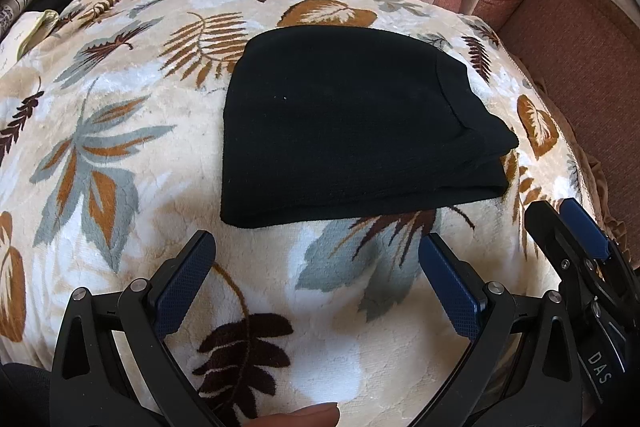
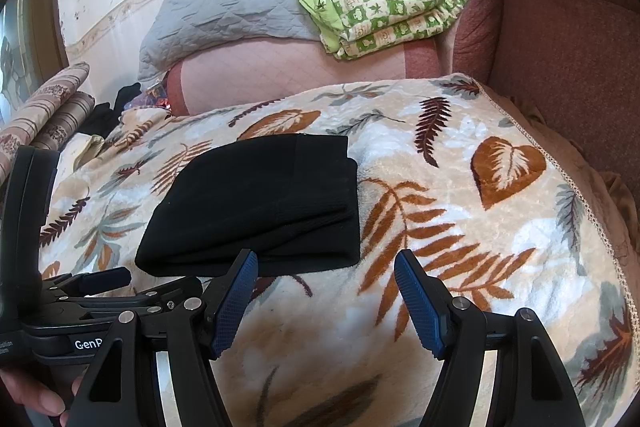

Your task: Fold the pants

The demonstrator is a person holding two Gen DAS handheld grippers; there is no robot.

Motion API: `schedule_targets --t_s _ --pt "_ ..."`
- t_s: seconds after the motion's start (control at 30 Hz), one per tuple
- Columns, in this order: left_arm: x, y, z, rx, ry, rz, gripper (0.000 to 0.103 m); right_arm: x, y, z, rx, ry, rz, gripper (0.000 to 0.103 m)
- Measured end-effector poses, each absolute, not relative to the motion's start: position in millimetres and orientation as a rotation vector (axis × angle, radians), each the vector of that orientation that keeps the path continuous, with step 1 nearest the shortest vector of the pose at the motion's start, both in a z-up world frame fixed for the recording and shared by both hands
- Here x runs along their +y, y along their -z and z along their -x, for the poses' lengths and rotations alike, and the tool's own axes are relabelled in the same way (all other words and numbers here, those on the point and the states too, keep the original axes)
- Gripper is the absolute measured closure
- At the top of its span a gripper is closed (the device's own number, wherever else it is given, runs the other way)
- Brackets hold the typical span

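The black pants (image 1: 344,123) lie folded into a compact stack on the leaf-patterned blanket (image 1: 120,155). They also show in the right wrist view (image 2: 256,207). My left gripper (image 1: 316,247) is open and empty, just short of the pants' near edge. My right gripper (image 2: 326,259) is open and empty, at the pants' near right corner without touching it. The right gripper also shows at the right edge of the left wrist view (image 1: 560,223). The left gripper shows at the left of the right wrist view (image 2: 100,279).
A green patterned quilt (image 2: 392,7) and a grey quilted cover (image 2: 224,11) lie on the pink sofa back (image 2: 288,63). The reddish sofa arm (image 2: 560,39) rises to the right. Dark clothes (image 2: 104,115) and rolled fabric (image 2: 48,103) sit at far left.
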State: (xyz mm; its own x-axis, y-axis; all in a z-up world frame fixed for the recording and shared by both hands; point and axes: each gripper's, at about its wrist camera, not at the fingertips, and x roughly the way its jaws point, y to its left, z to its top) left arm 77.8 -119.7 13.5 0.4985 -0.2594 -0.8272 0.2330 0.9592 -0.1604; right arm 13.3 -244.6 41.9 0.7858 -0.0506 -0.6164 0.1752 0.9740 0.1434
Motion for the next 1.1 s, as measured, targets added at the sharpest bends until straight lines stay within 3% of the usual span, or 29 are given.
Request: schedule_targets --t_s 1.1 --pt "-118.3 -9.1 -79.7 1.022 0.277 0.008 0.001 -238.3 -44.2 -18.5 0.620 0.102 -0.230 0.034"
